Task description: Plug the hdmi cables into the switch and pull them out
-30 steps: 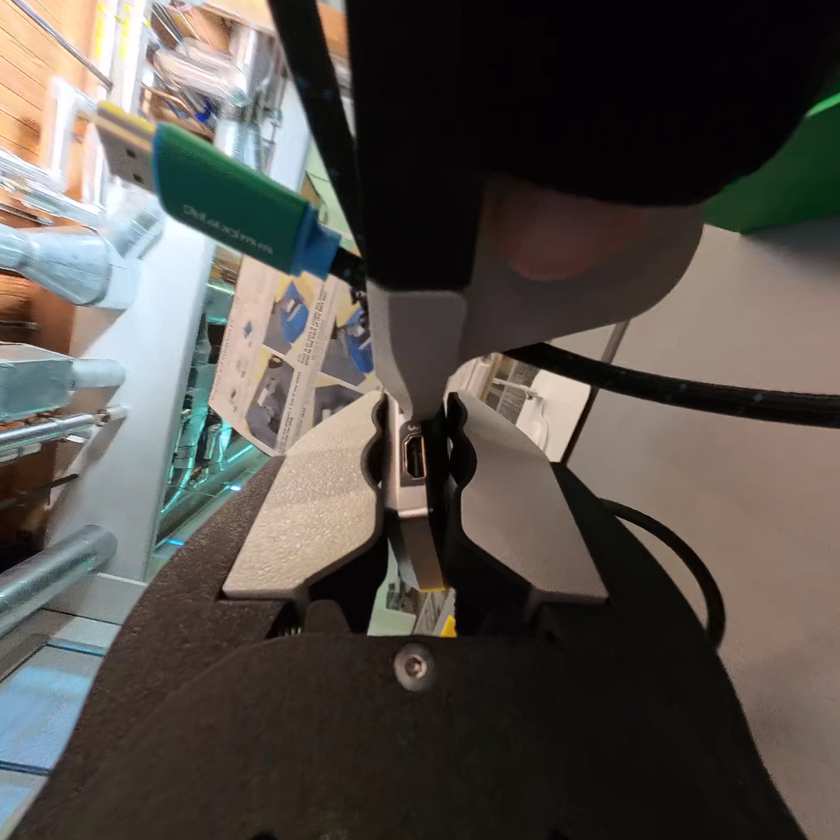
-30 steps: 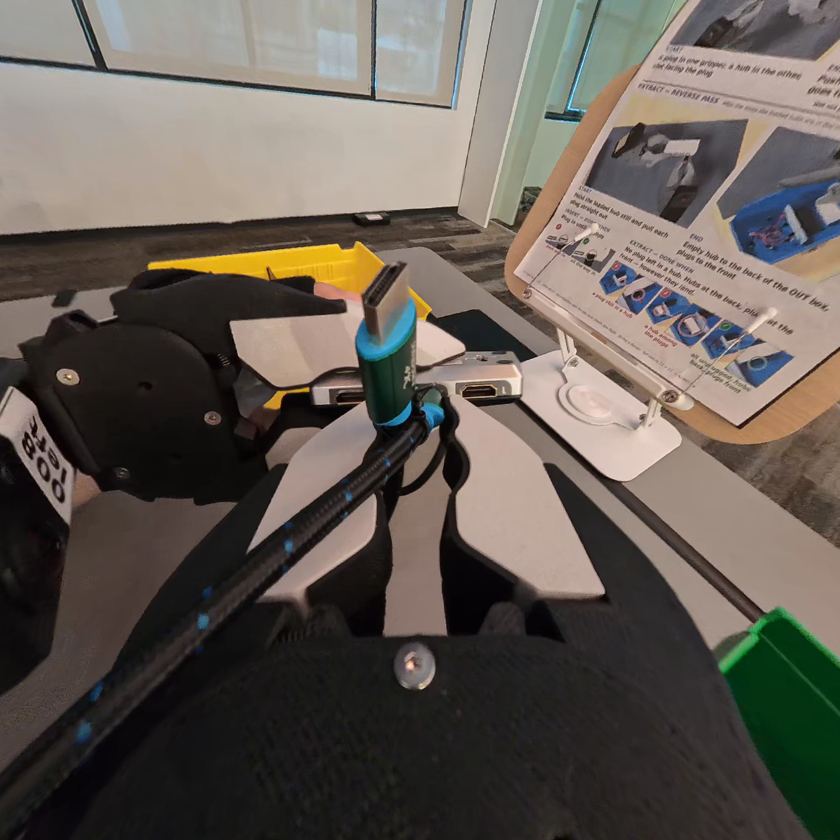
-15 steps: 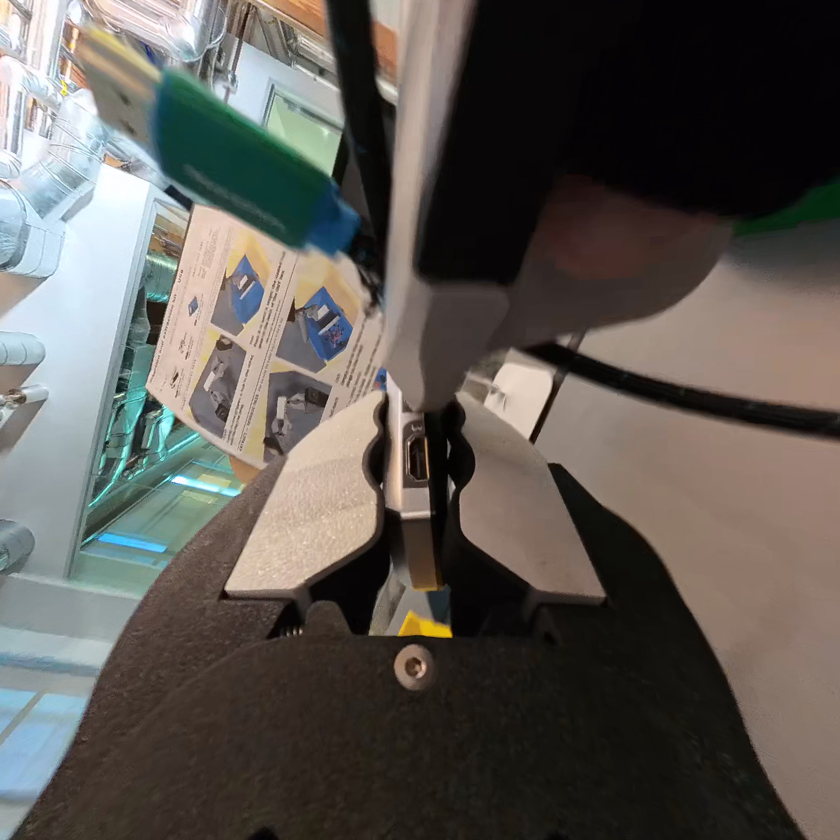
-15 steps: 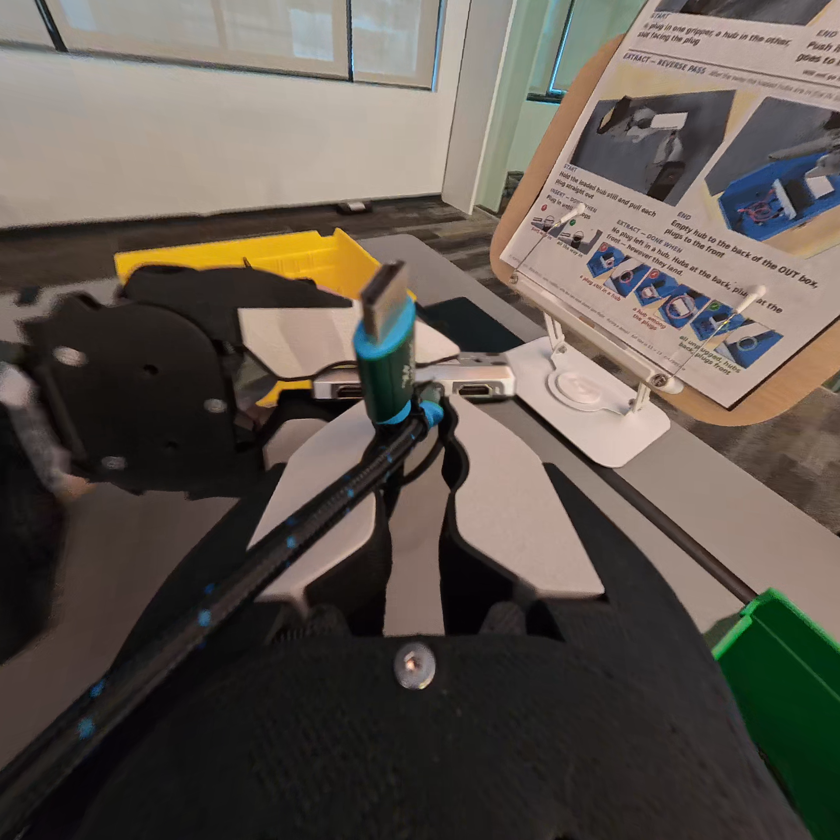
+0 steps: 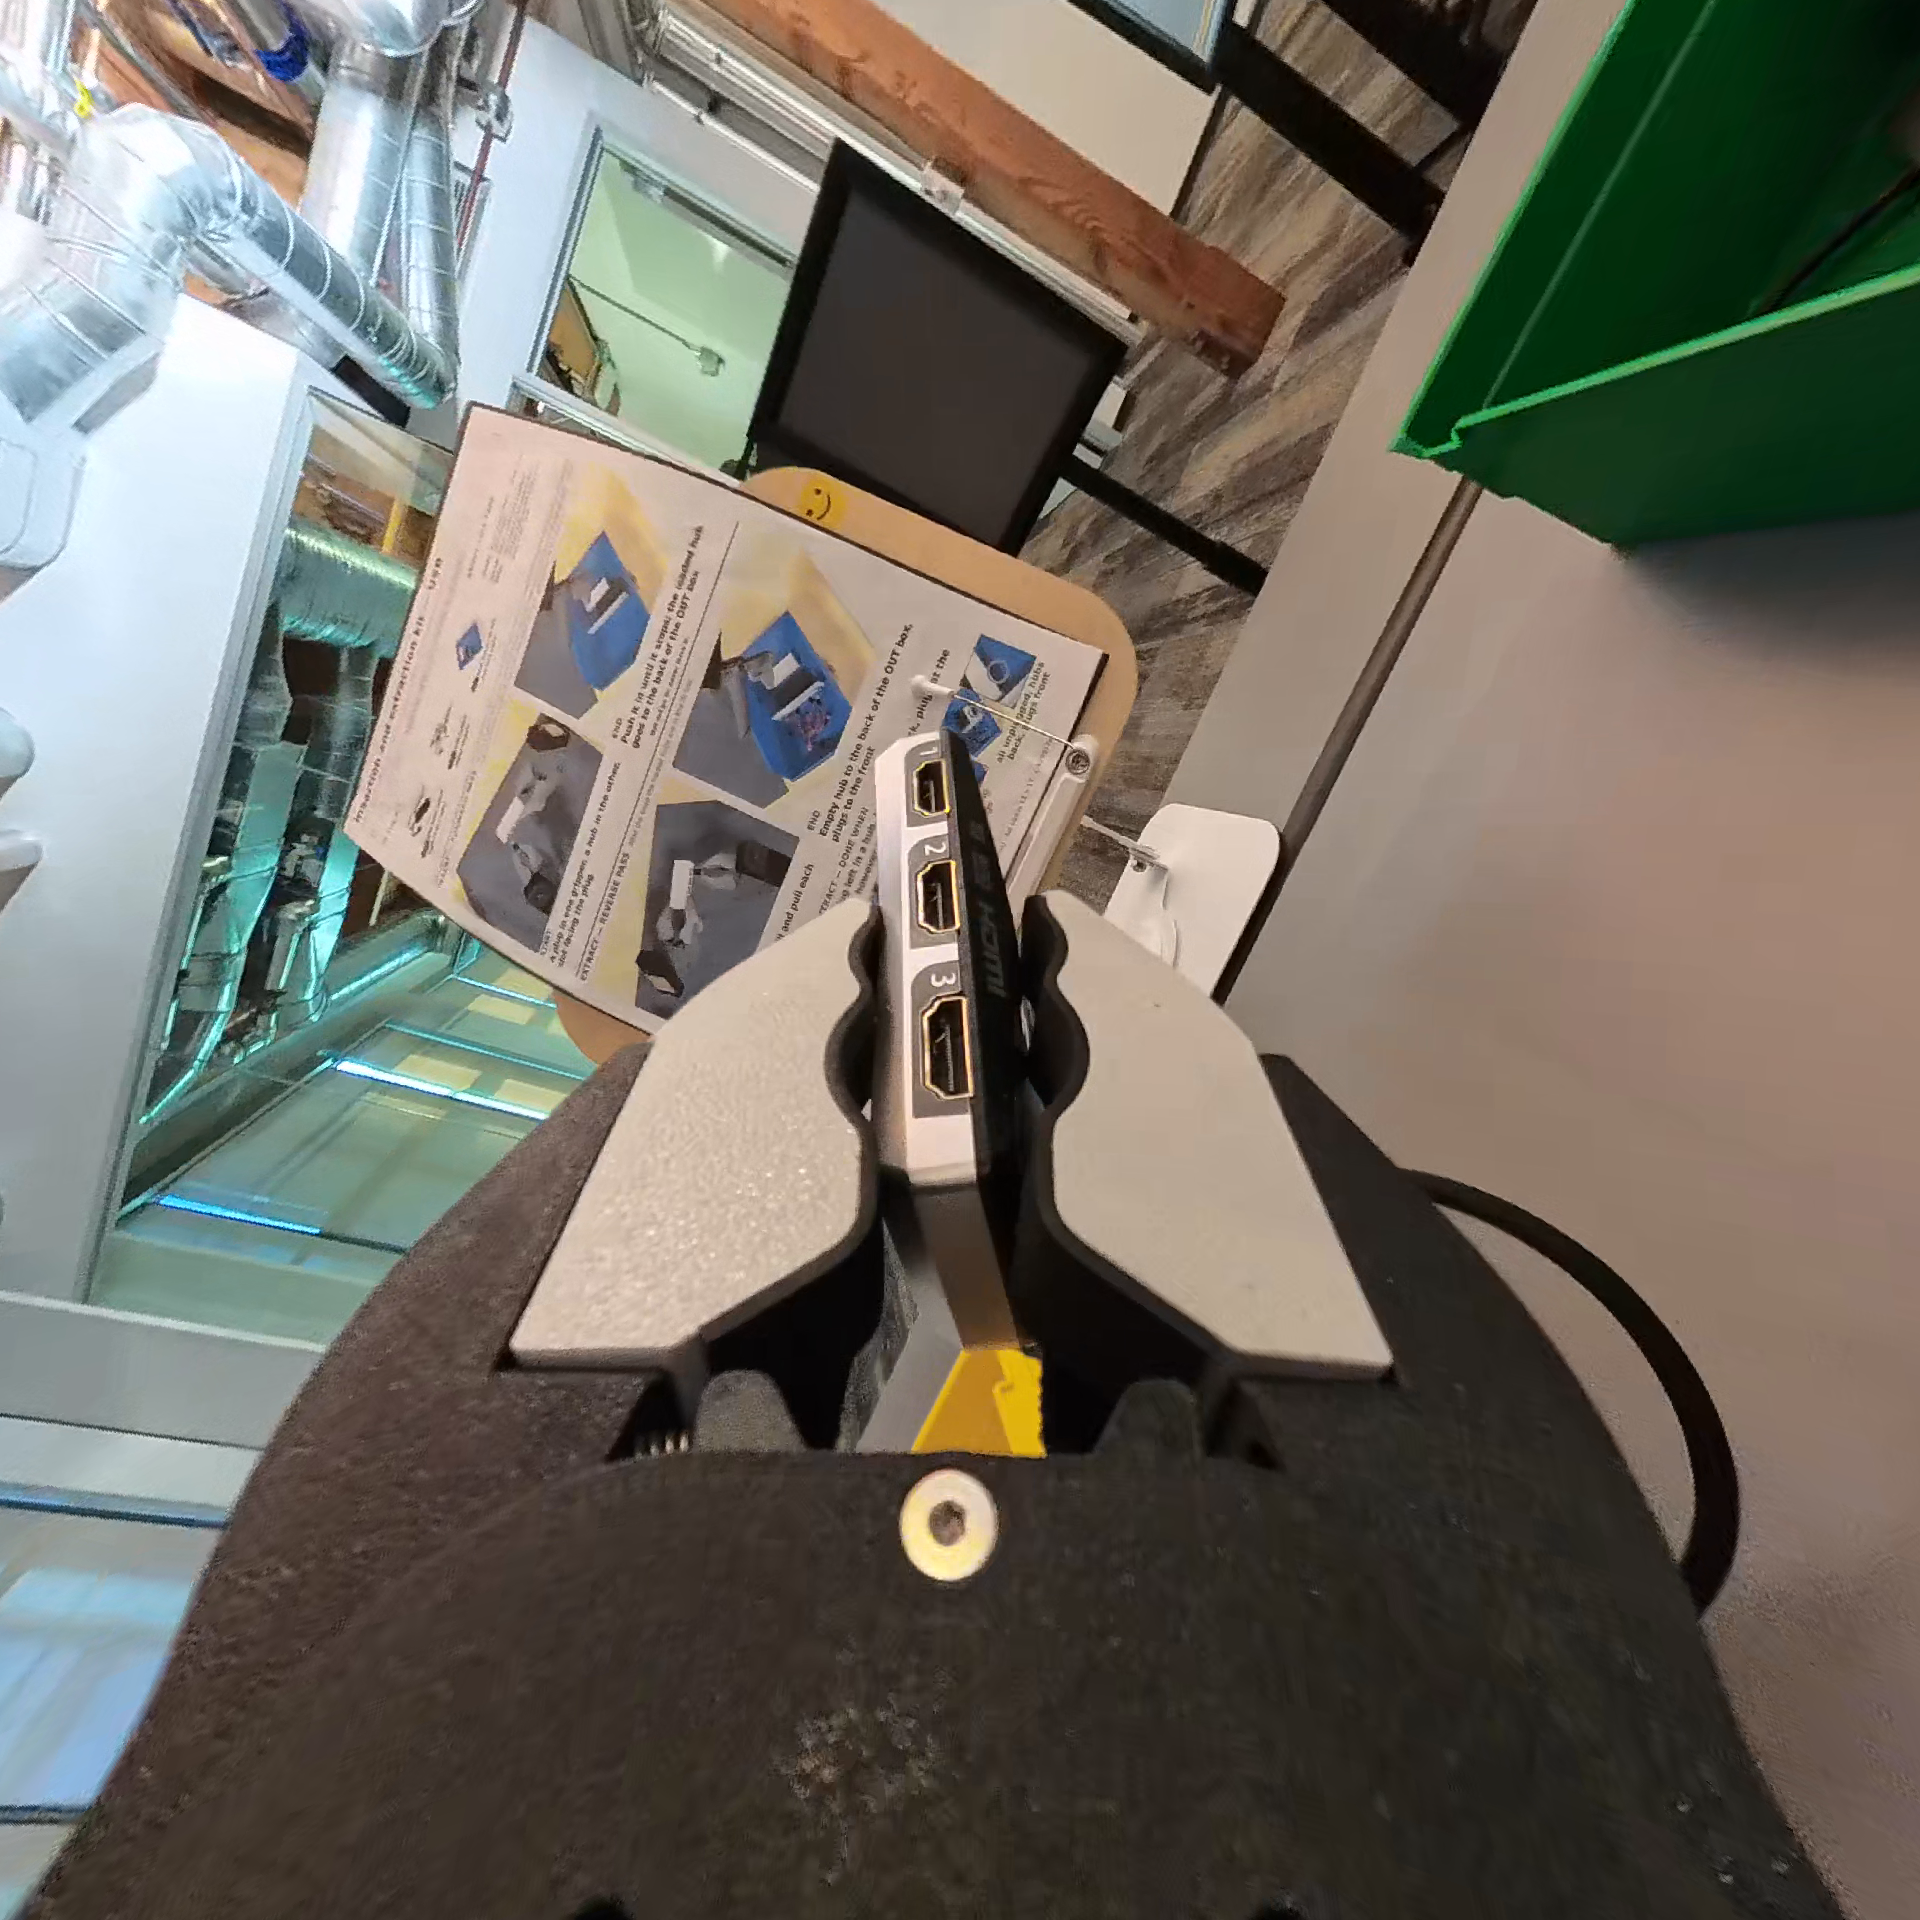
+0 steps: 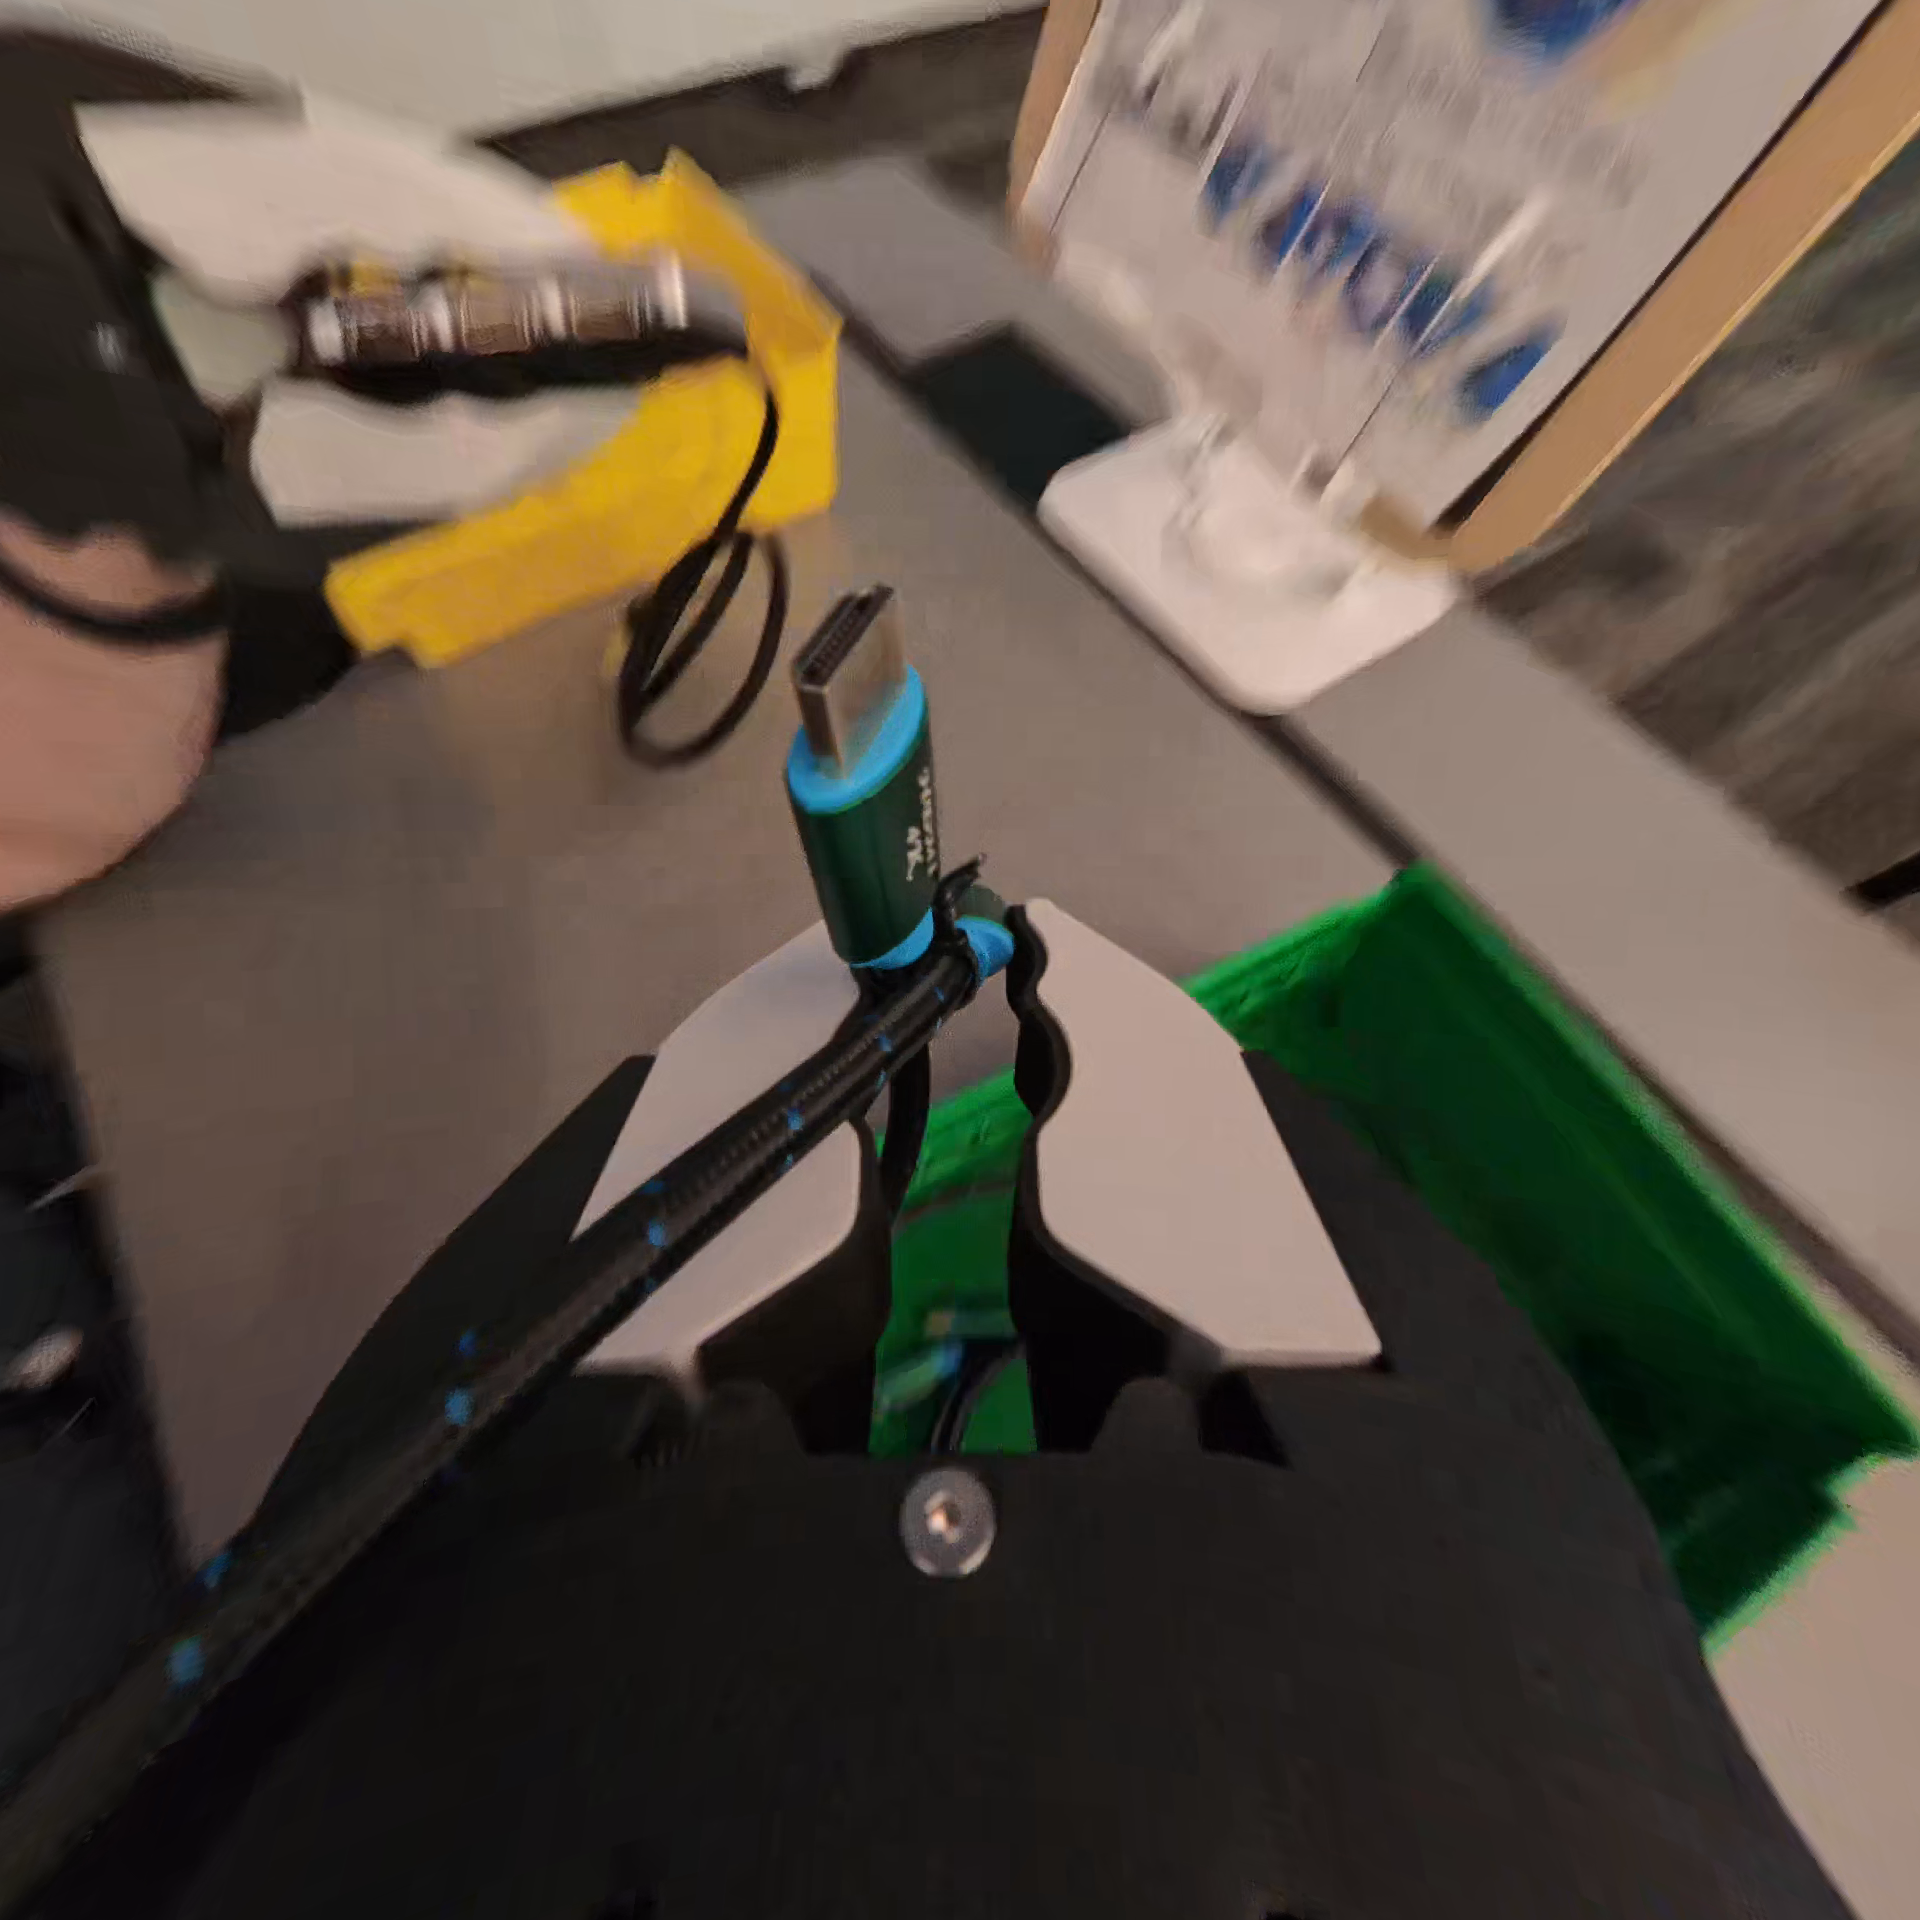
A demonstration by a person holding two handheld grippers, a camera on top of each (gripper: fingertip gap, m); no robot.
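In the left wrist view my left gripper [image 5: 951, 925] is shut on the silver and black HDMI switch [image 5: 940, 997], held on edge. Its three ports face the camera and are empty. In the right wrist view my right gripper [image 6: 951, 945] is shut on the braided black-and-blue HDMI cable [image 6: 665, 1205] just behind its green and blue plug [image 6: 873, 821]. The plug points up and away, free in the air. The left gripper [image 6: 260, 343] with the switch [image 6: 488, 312] shows blurred at the upper left, well apart from the plug.
A green bin [image 6: 1475, 1164] lies under and right of my right gripper and shows in the left wrist view [image 5: 1683, 312]. A yellow bin [image 6: 623, 499] is beyond the left gripper. A thin black cable loop [image 6: 707, 665] lies on the grey table. An instruction board [image 5: 727, 727] stands on a white base [image 6: 1247, 582]. The grippers' ends are close to 20 centimetres from one another.
My right gripper has pulled back with the plug, away from the switch and over the green bin. It has left the left wrist view, so all three ports now show.
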